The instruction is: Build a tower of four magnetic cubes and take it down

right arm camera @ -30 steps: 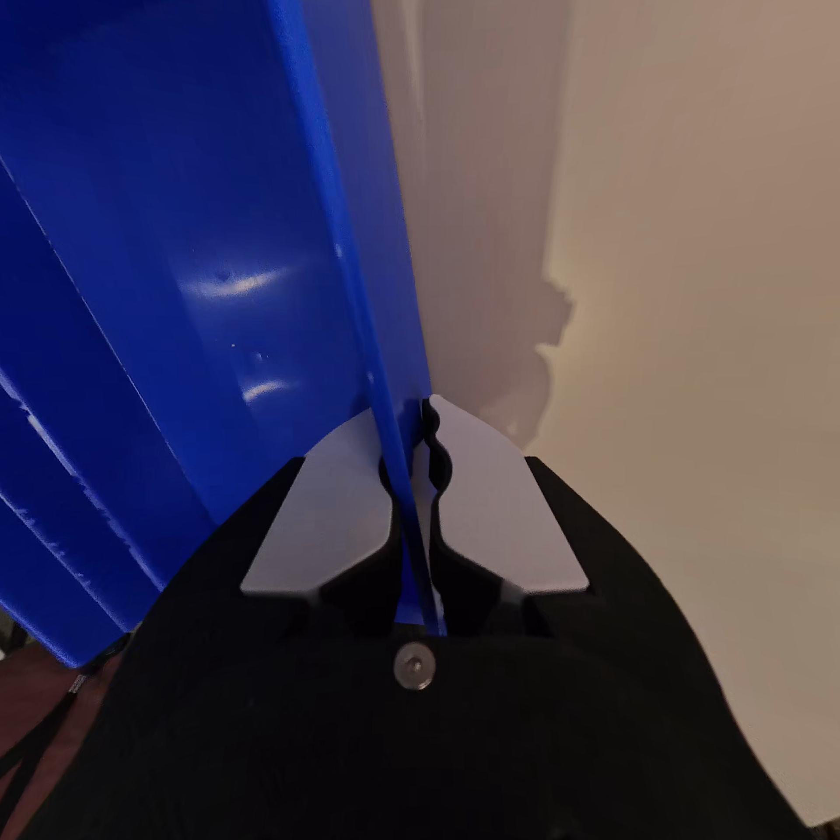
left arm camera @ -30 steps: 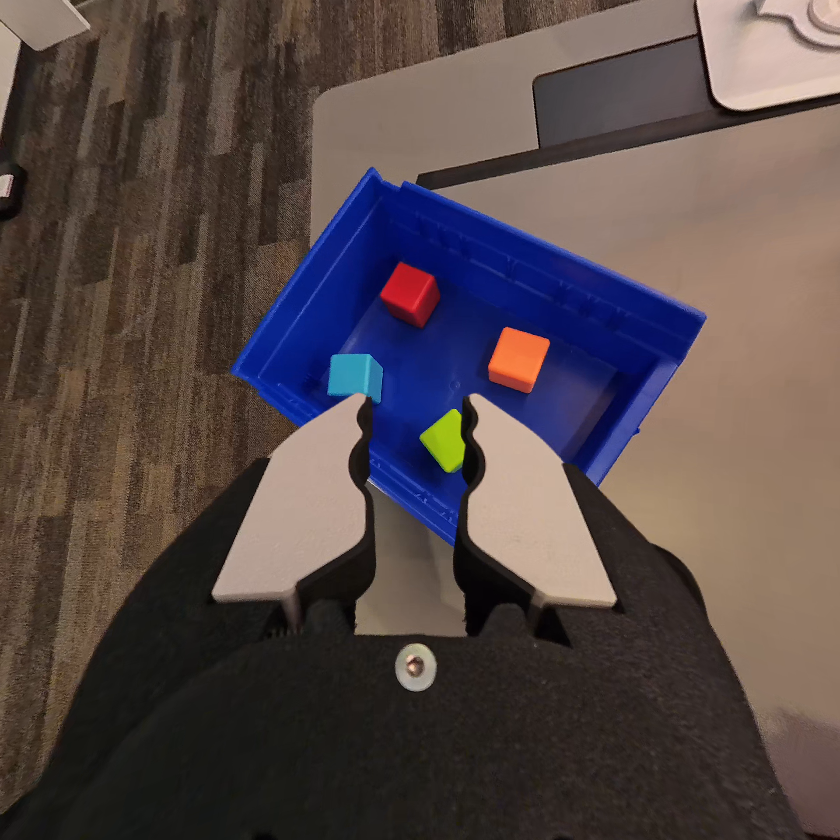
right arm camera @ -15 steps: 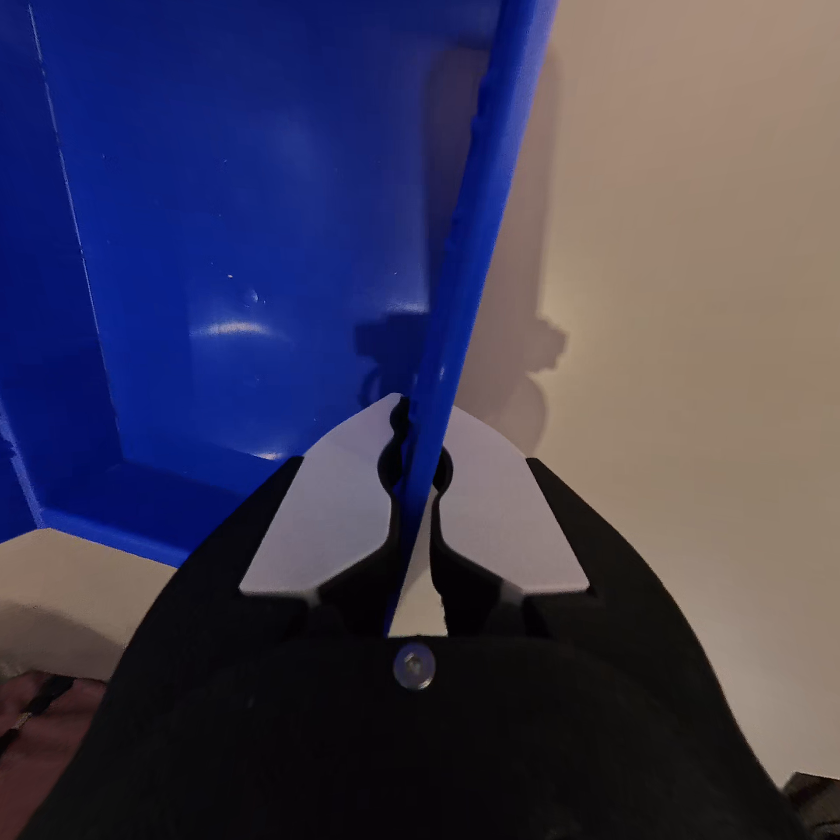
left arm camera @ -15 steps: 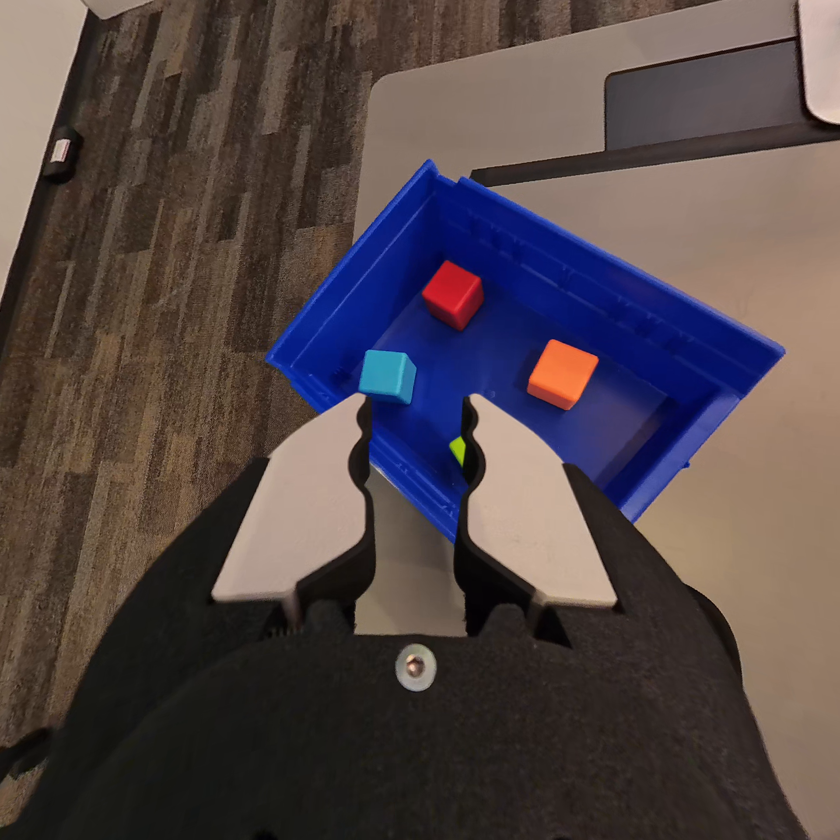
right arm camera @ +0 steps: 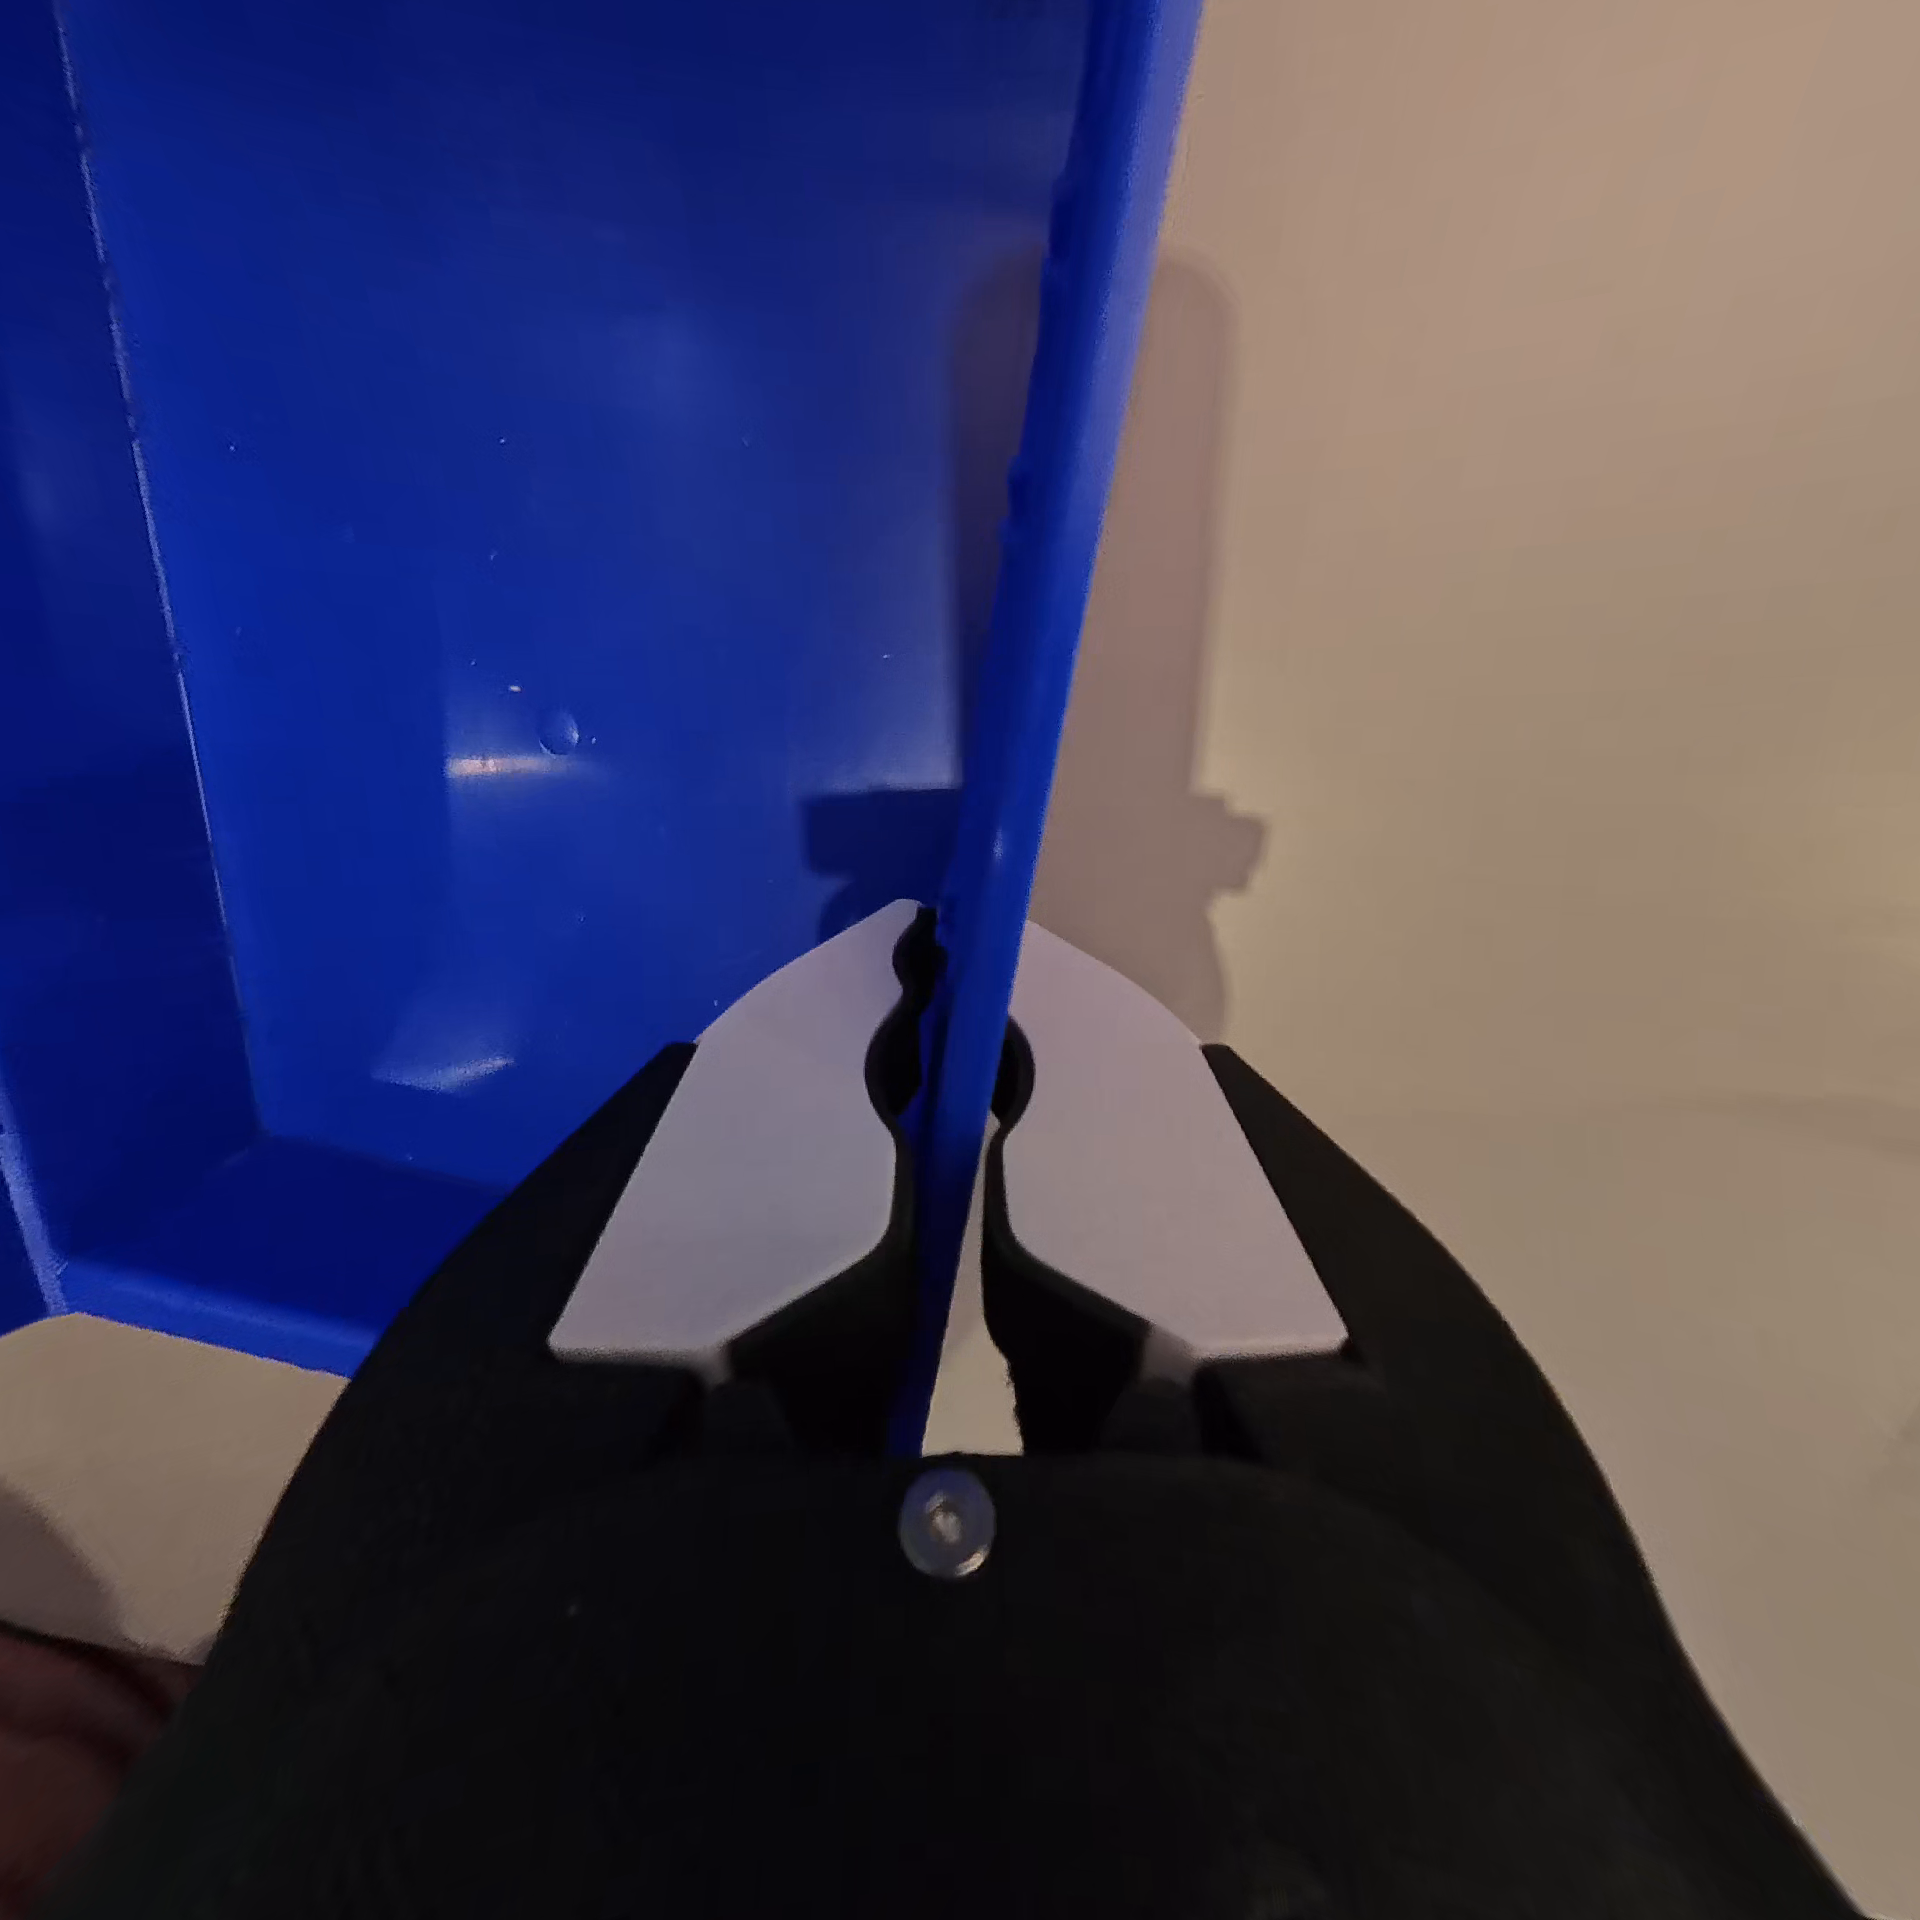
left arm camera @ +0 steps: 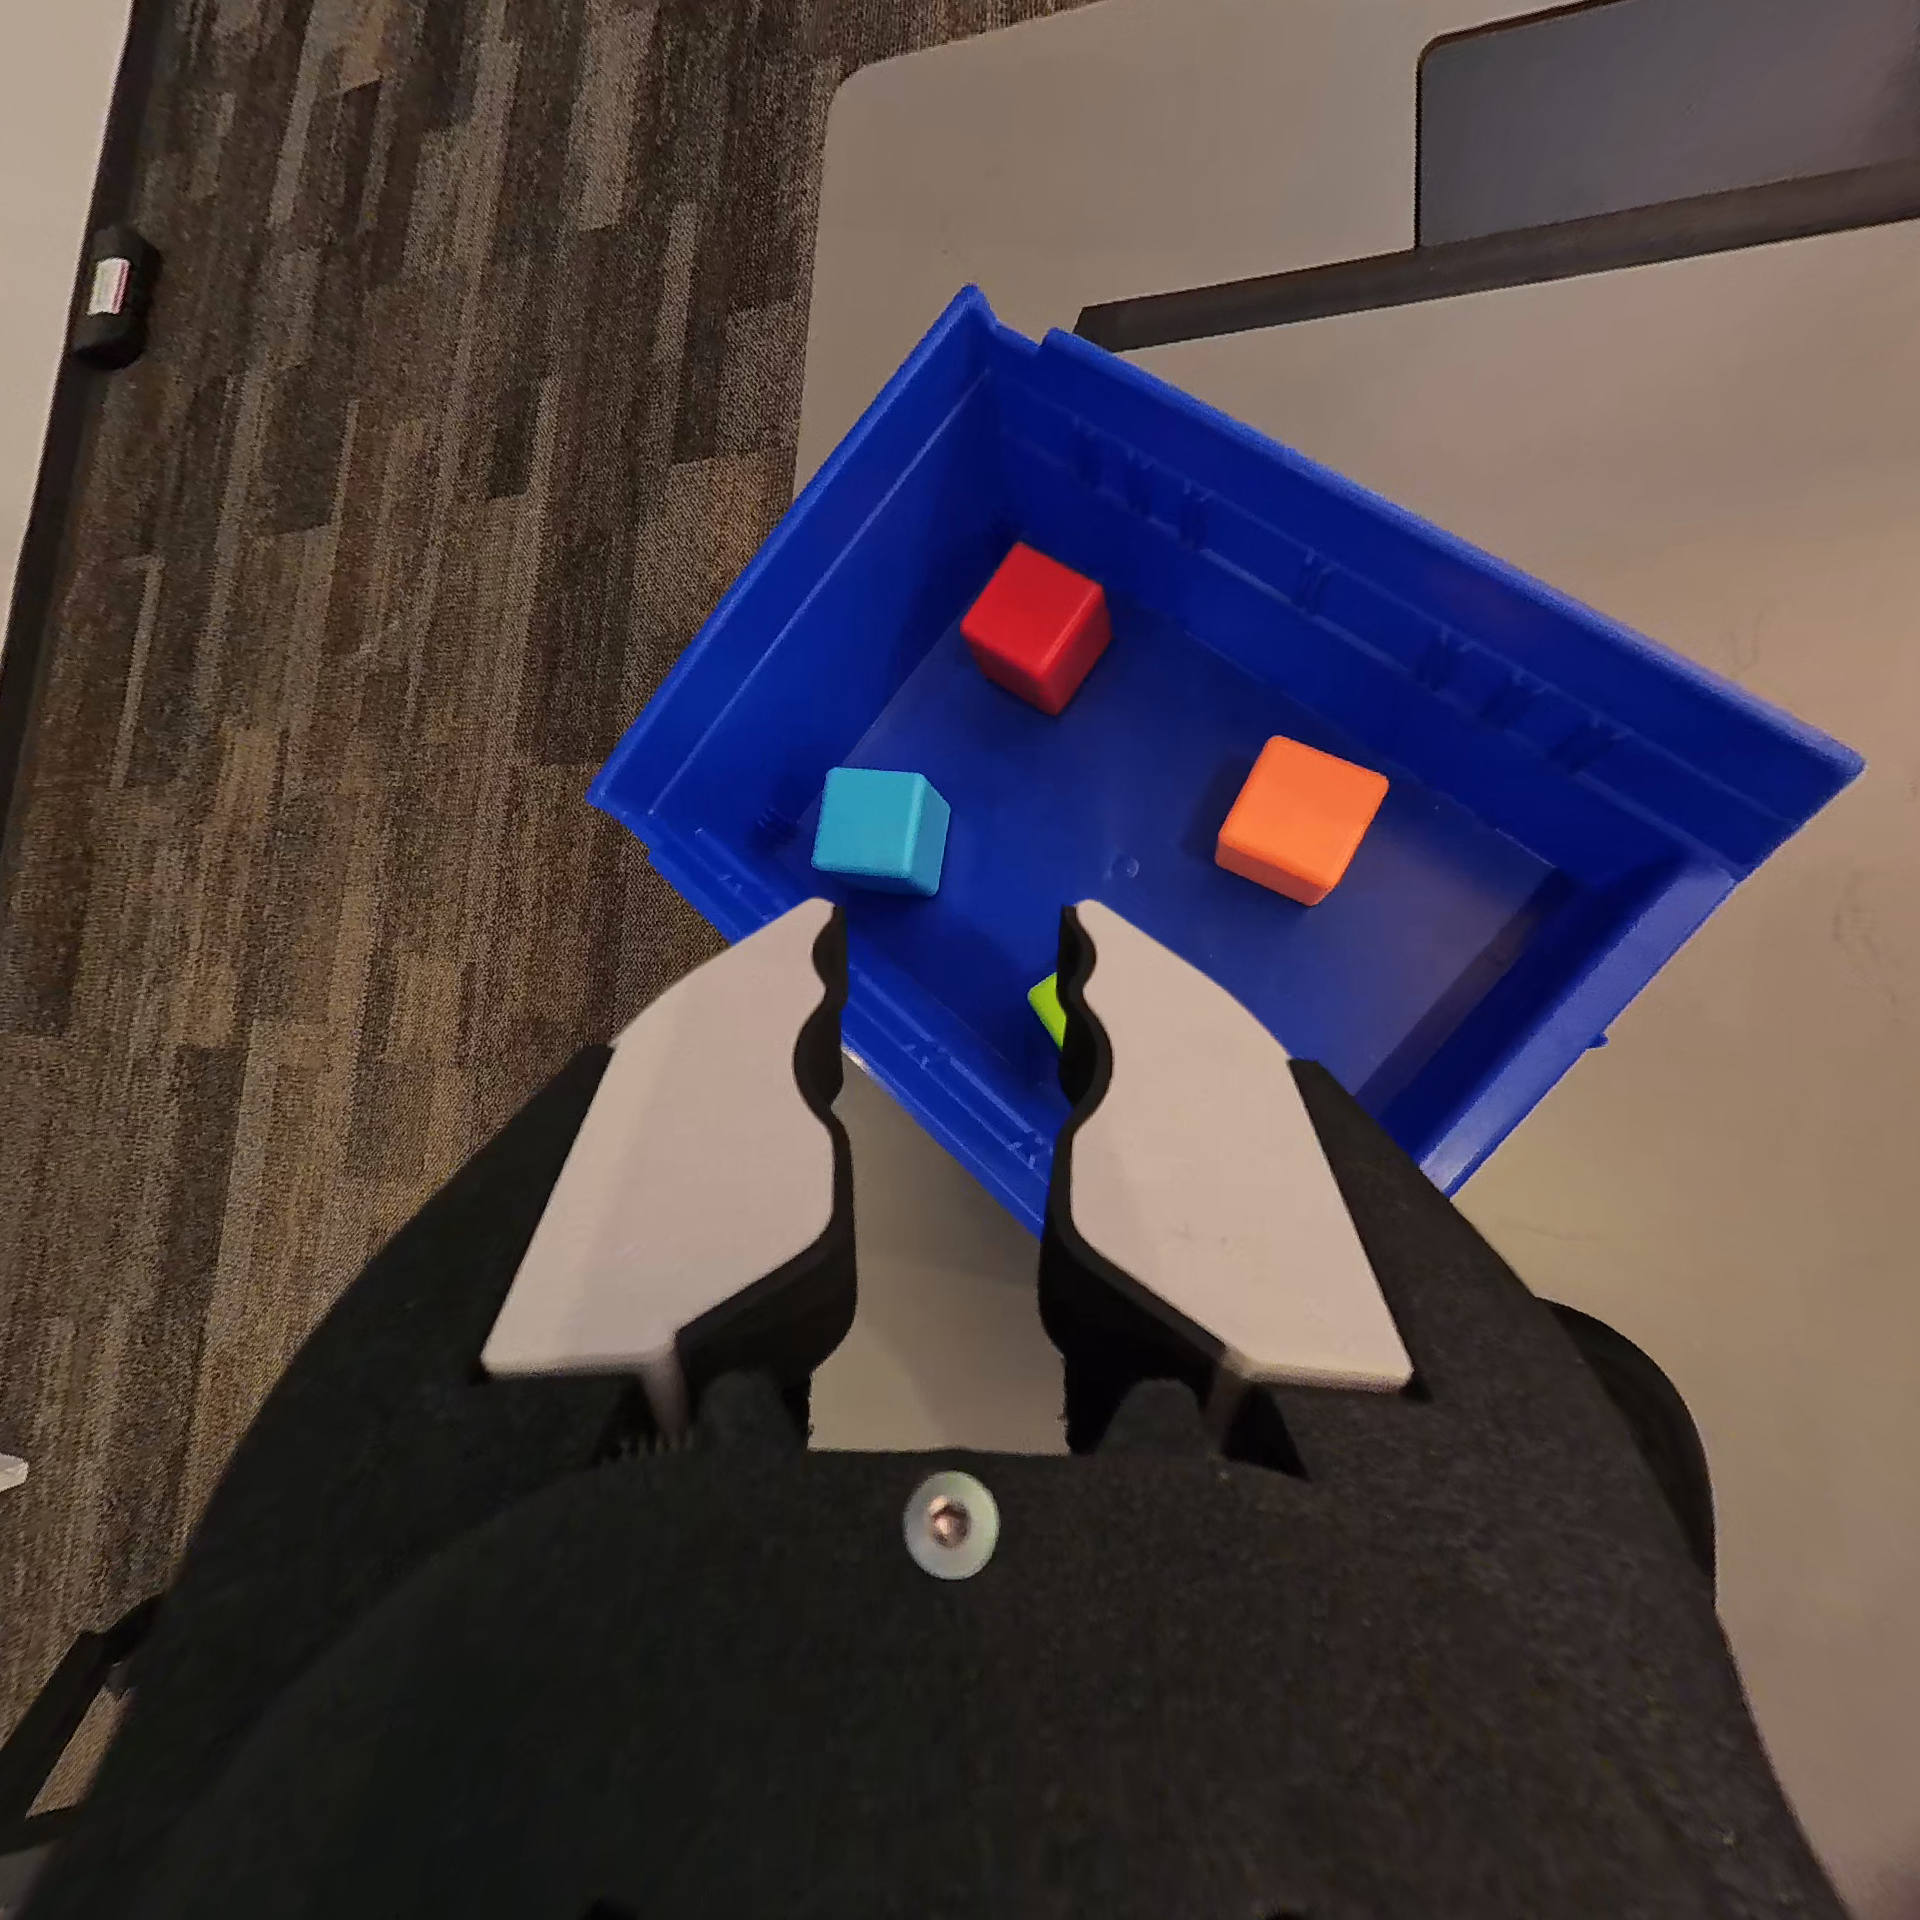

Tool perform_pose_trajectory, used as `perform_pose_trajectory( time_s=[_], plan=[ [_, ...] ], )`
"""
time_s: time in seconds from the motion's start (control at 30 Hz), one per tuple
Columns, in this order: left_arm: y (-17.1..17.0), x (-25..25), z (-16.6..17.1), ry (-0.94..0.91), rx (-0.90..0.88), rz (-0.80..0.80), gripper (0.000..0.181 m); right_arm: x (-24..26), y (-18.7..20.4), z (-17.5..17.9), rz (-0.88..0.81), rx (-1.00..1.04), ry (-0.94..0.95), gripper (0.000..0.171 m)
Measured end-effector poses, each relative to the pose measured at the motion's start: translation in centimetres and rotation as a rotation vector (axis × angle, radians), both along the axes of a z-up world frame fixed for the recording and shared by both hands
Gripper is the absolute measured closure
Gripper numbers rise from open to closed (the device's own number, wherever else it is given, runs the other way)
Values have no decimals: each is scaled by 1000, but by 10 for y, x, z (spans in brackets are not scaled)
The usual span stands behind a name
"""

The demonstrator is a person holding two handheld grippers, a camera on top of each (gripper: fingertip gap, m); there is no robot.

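A blue bin point(left arm camera: 1455, 665) lies at the table's left corner and holds a red cube point(left arm camera: 1036, 627), a light blue cube point(left arm camera: 879, 831), an orange cube point(left arm camera: 1299, 818) and a green cube point(left arm camera: 1047, 1006), mostly hidden behind my left gripper's right finger. My left gripper point(left arm camera: 948, 914) is open and empty, above the bin's near wall. My right gripper point(right arm camera: 966, 920) is shut on the bin's side wall point(right arm camera: 1049, 623). No cubes show in the right wrist view.
The beige table point(left arm camera: 1662, 1351) spreads to the right of the bin. Its left edge drops to a dark patterned carpet point(left arm camera: 364, 623). A dark divider strip point(left arm camera: 1507, 270) and a grey panel point(left arm camera: 1662, 114) lie behind the bin. My hands' fingertips stand some 85 cm from each other.
The bin has swung in the right wrist view, its gripped wall now near upright. In the left wrist view the bin has shifted right and the green cube has slid behind the right finger.
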State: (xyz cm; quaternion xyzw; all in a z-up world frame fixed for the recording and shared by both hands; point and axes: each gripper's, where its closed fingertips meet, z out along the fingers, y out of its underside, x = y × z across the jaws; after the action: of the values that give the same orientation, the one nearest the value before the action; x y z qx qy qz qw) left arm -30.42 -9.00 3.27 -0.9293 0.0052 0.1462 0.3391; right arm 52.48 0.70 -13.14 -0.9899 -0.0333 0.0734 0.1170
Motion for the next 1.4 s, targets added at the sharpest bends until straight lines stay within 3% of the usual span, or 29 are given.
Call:
perform_pose_trajectory(
  time_s=[0.2, 0.23, 0.37, 0.7, 1.07, 1.27, 1.4],
  plan=[
    [-5, -13, -8, -66, -11, 73, 134, -4, 0, 3, -16, 11, 22, 158],
    [-6, -15, -13, -103, -21, 93, 129, -3, 1, 7, -21, 31, 18, 151],
    [-9, -21, -33, -206, -84, 130, 114, 1, 7, 39, -49, 172, 12, 150],
    [-28, -58, -74, -223, -266, 328, 107, 0, -1, 66, -50, 234, -60, 150],
    [-30, -43, -121, -348, -481, 274, 143, -1, -2, 64, -28, 214, -106, 147],
    [-18, -48, -124, -155, -543, 231, 134, -1, -2, 63, -20, 209, -125, 147],
    [16, -50, -123, -56, -457, 153, 148, -1, -2, 63, -17, 206, -137, 146]
  ],
)
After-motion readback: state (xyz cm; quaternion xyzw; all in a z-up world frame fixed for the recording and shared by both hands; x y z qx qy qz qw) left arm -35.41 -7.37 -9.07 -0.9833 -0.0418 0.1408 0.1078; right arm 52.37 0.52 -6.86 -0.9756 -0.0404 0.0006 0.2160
